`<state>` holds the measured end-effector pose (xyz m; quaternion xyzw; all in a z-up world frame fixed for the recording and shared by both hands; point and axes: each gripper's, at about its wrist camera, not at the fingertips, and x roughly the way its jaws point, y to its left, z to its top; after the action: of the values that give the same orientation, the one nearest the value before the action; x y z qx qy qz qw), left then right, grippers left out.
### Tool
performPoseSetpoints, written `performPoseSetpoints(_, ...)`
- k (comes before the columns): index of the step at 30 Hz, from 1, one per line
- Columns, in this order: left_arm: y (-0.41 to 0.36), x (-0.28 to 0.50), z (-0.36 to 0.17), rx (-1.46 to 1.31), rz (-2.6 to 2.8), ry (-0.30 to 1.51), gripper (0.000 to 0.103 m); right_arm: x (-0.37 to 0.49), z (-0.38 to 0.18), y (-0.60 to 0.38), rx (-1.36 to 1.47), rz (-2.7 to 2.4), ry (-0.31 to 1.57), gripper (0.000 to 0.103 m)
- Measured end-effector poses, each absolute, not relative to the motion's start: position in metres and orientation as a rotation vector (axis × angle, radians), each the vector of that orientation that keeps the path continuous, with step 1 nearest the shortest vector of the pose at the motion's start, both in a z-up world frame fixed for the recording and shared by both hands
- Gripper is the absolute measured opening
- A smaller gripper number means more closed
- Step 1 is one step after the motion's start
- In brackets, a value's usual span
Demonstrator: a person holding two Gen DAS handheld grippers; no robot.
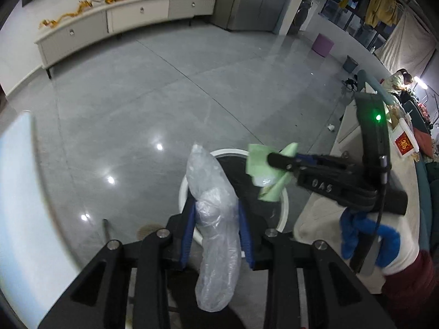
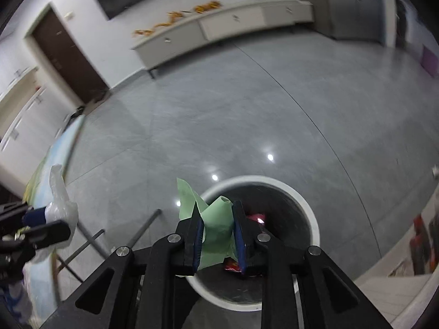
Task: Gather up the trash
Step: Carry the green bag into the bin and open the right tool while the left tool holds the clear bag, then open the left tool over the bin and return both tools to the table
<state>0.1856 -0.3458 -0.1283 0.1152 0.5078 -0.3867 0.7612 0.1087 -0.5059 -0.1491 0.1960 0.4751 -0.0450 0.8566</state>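
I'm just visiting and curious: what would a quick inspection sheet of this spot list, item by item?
Surface: glossy grey tiled floor, with ceiling lights reflected in it.
Job's things: round white-rimmed bin with red wrappers inside; clear plastic bag; crumpled green paper.
Clutter: a small white scrap lying on the floor farther off.
Tongs: left tongs grip the plastic bag; right tongs grip the green paper above the bin.
Cables: a black cable runs along the right tongs' handle.
Surroundings: long white cabinet with yellow items on top, dark door, purple stool, a seated person far off.
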Motion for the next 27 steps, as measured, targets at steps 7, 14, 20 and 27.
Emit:
performPoseSetpoints(7, -0.368, 0.191, -0.140, 0.180, -0.855, 1.136, 0.056, 0.104, -0.163, -0.532, 0.480, -0.176, 0.995, 0.052)
performPoseSetpoints(14, -0.353, 0.182, -0.114, 0.179, -0.813, 1.046, 0.056, 0.091, -0.137, -0.525, 0.457, -0.196, 0.938, 0.052)
performPoseSetpoints(20, -0.314, 0.172, -0.076, 0.162, -0.756, 0.937, 0.056, 0.078, -0.098, -0.501, 0.404, -0.161, 0.865, 0.052)
performPoseSetpoints(27, -0.249, 0.154, -0.024, 0.137, -0.664, 0.784, 0.060, 0.062, -0.034, -0.459, 0.360, -0.084, 0.754, 0.052)
